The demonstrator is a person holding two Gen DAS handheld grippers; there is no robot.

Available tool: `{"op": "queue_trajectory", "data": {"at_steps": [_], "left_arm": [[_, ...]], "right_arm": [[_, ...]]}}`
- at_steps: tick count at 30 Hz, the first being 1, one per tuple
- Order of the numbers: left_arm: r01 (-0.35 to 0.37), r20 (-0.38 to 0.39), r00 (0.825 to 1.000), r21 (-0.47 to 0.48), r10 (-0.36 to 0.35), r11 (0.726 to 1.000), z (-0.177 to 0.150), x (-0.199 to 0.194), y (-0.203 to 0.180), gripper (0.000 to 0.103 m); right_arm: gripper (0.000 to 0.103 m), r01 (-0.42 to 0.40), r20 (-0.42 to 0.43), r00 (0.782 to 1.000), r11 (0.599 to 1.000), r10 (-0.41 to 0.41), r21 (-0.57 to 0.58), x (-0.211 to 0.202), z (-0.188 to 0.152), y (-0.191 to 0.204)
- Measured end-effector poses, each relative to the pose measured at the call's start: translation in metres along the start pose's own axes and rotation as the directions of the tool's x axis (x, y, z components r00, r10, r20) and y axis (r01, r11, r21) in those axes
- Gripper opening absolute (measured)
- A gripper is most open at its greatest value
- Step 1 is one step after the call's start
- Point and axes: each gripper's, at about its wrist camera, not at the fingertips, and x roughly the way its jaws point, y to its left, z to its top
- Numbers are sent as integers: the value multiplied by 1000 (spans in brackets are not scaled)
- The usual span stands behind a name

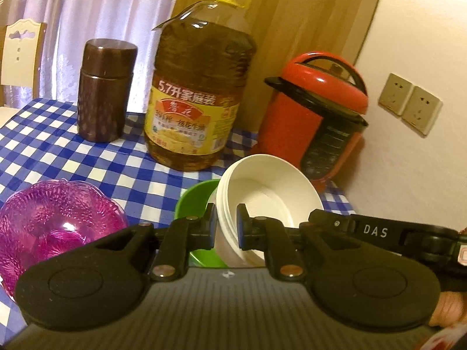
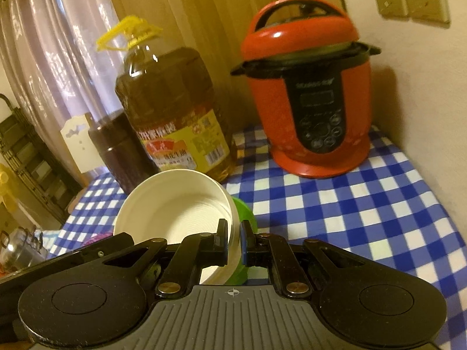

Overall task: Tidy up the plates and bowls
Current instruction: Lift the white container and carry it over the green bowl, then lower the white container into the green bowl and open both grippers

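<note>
Your left gripper (image 1: 227, 225) and your right gripper (image 2: 233, 240) both pinch the rim of the stack of white plastic bowls (image 1: 262, 195) — one on each side. It tilts against the green plastic bowl (image 1: 194, 201) on the blue-checked tablecloth (image 1: 87, 160).

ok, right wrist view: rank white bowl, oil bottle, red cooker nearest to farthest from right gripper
1. white bowl: its rim sits between the fingers of the right gripper, a green bowl just behind.
2. oil bottle: behind the bowl, left of centre.
3. red cooker: back right, by the wall. Bottle and cooker are close in depth; the bottle's base looks slightly nearer.
</note>
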Motion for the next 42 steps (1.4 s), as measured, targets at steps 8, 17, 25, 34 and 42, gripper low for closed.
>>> {"op": "queue_trajectory", "data": {"at_steps": [8, 17, 25, 34, 42], "left_arm": [[-19, -53, 998, -14, 18, 1000, -3, 24, 12, 12], [-32, -89, 995, 27, 34, 999, -7, 39, 10, 12], [-48, -106, 993, 47, 52, 998, -11, 42, 12, 12], [-53, -99, 993, 68, 59, 996, -11, 42, 13, 12], [-85, -56, 994, 108, 91, 991, -10, 38, 8, 40]], "right_arm": [[8, 16, -29, 999, 999, -17, -43, 29, 0, 3], [8, 48, -60, 997, 994, -53, -94, 44, -7, 1], [8, 51, -57, 997, 989, -59, -137, 46, -9, 4], [9, 53, -54, 997, 983, -63, -175, 48, -13, 7], [11, 45, -31, 998, 980, -52, -193, 47, -14, 7]]}}
